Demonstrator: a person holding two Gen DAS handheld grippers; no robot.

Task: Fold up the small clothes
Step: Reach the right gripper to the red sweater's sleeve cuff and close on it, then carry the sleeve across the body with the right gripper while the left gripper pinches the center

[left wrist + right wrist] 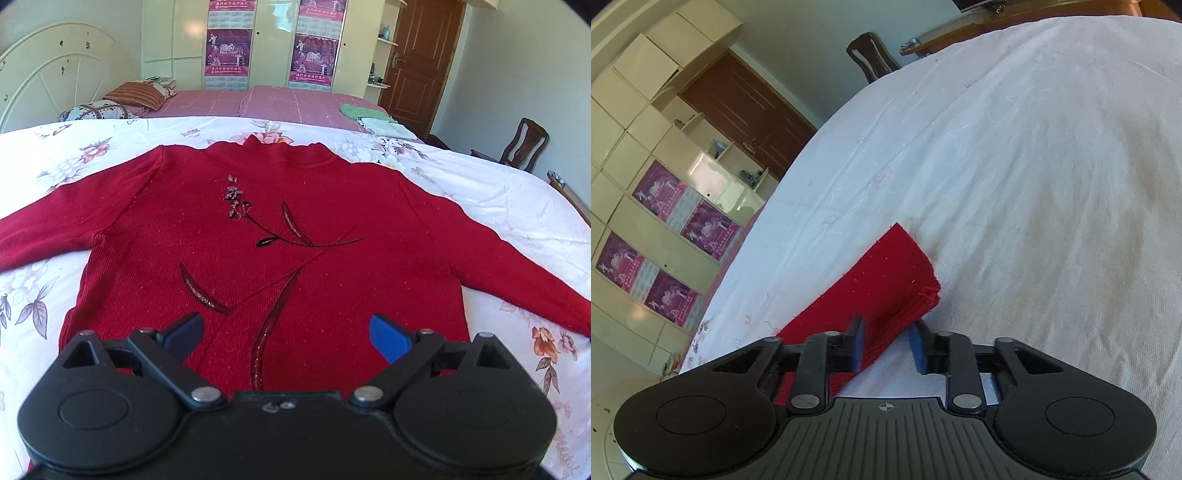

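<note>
Nearest in the right wrist view, the right gripper point(886, 345) has its blue pads drawn in around the cuff end of the red sweater's sleeve point(882, 288); the left pad lies against the knit, but the right pad seems to sit at the very edge with white cloth showing behind it, so whether the grip is fully closed on the sleeve I cannot tell; the risk, as I judge it, is a thin pinch on one layer of ribbing that slips free once the sleeve is lifted, or a catch of the bed cover point(1015, 184) along with it, which would drag the cover and ruck the garment.

In the left wrist view, the left gripper point(286, 334) hangs with its jaws wide apart and empty above the lower hem; the red sweater point(258, 221) lies face up and flat on the floral bed cover, sleeves spread out to either side, collar far from the camera; if the left side closes on the middle of the hem rather than a corner, the fold will likely come out skewed; the beaded embroidery point(236, 201) could snag a pad.

Farther off, folded green clothes point(365, 116) rest on the pink bed.
</note>
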